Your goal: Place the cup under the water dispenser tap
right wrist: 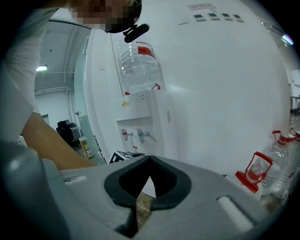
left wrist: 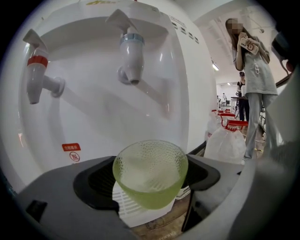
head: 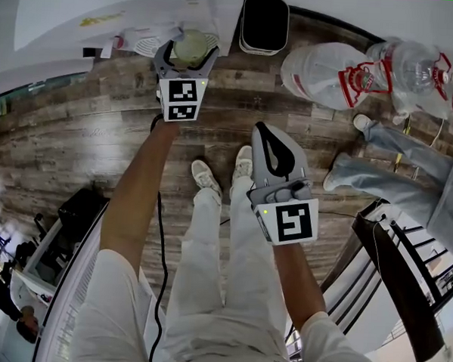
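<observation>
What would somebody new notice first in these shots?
The pale green cup catches the eye first. It is between the jaws of the left claw, on or just above the dispenser's white drip tray, roughly below the blue-collared tap. A red-collared tap juts out to its left. Nearer the person, the right claw hangs shut and empty over the wooden floor, with big water bottles lying beyond it.

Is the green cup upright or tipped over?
Upright: the green cup shows its open rim facing up, base apparently resting on the white drip tray.
</observation>
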Available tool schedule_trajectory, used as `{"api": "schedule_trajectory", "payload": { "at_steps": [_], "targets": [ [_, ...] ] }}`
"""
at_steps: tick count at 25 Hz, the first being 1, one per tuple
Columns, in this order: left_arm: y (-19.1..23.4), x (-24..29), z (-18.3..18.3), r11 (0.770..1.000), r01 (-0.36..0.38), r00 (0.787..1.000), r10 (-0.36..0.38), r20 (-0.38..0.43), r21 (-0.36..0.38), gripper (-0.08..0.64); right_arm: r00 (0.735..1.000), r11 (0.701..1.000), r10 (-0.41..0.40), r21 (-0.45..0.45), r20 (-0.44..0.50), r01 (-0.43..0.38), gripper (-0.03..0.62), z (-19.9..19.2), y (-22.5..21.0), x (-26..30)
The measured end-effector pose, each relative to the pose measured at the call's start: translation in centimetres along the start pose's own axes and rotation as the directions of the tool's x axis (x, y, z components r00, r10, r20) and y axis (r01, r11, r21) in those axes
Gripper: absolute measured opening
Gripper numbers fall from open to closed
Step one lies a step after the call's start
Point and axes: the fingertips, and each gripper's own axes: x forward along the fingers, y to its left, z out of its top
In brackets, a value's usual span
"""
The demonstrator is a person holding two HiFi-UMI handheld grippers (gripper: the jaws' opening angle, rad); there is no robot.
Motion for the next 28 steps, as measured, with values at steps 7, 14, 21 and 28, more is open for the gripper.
{"api": "schedule_trajectory", "payload": {
  "at_steps": [7, 14, 21, 28],
  "targets": [
    [-0.1, -1.0, 0.3, 1.0, 0.005, 1.0, -0.005, -0.015, -0.016, 0.465, 1.0, 1.0, 0.012, -0.008, 0.009, -0.012, 0.0, 0.7, 0.6, -0.3],
    [-0.3, -4.4, 2.7, 0.997, -0.024, 0.999, 0.021, -0.029, -0.077, 0.471, 0.999, 1.0, 0.009, -0.01, 0.033, -0.009, 0.0, 3.6, 1.3, -2.1],
    [-1.7, -10.6, 8.4, 0.99, -0.024, 1.0, 0.024, -0.006, -0.142, 0.471, 0.998, 1.0, -0.016, -0.006, 0.067, 0.016, -0.002, 7.5, 2.3, -5.5],
    [-2.8, -18.3, 16.1, 0.982, -0.024, 0.999, 0.032, 0.042, -0.19, 0.471, 0.996, 1.0, -0.026, -0.013, 0.086, 0.027, 0.0, 11.9, 3.9, -10.0]
  ]
}}
